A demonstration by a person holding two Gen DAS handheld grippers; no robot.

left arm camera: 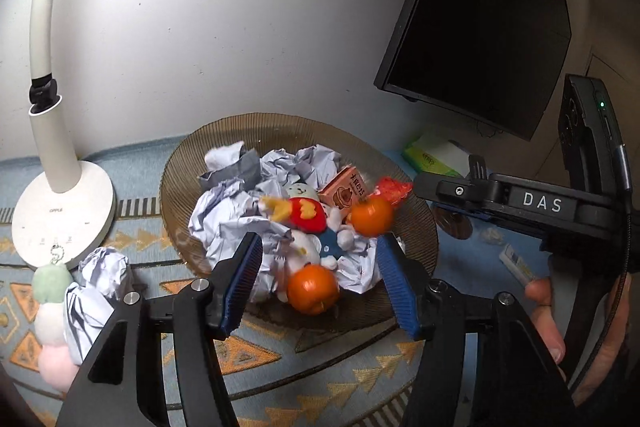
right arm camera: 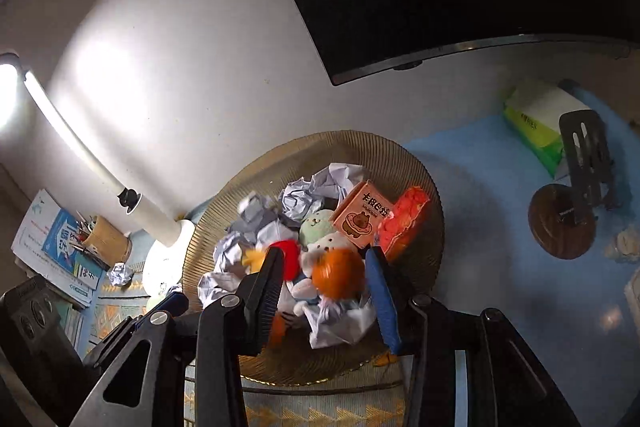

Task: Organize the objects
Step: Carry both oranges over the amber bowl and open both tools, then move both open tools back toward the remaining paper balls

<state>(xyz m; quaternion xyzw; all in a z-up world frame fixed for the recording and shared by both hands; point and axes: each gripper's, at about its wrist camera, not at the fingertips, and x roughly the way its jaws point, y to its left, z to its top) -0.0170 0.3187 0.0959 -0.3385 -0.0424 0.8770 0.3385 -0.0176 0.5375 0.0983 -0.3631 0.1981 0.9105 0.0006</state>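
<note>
Amber ribbed glass forms the plate (left arm camera: 192, 167) that holds the pile: crumpled paper (left arm camera: 228, 223), plush toys (left arm camera: 306, 213), a small box (left arm camera: 346, 187) and two orange fruits (left arm camera: 313, 289). Both the left hand-held gripper (left arm camera: 320, 283) and the right hand-held gripper (right arm camera: 326, 291) hover released above it, so sorting seems mid-way. Next comes a pick; a stray paper ball (left arm camera: 106, 269) sits by the lamp (left arm camera: 64, 215), with open bench right.

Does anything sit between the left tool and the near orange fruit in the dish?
Nothing visible does. In the left wrist view the left tool is open, and the near orange fruit lies uncovered between its fingers at the front of the brown dish, crumpled paper only beside it.
</note>
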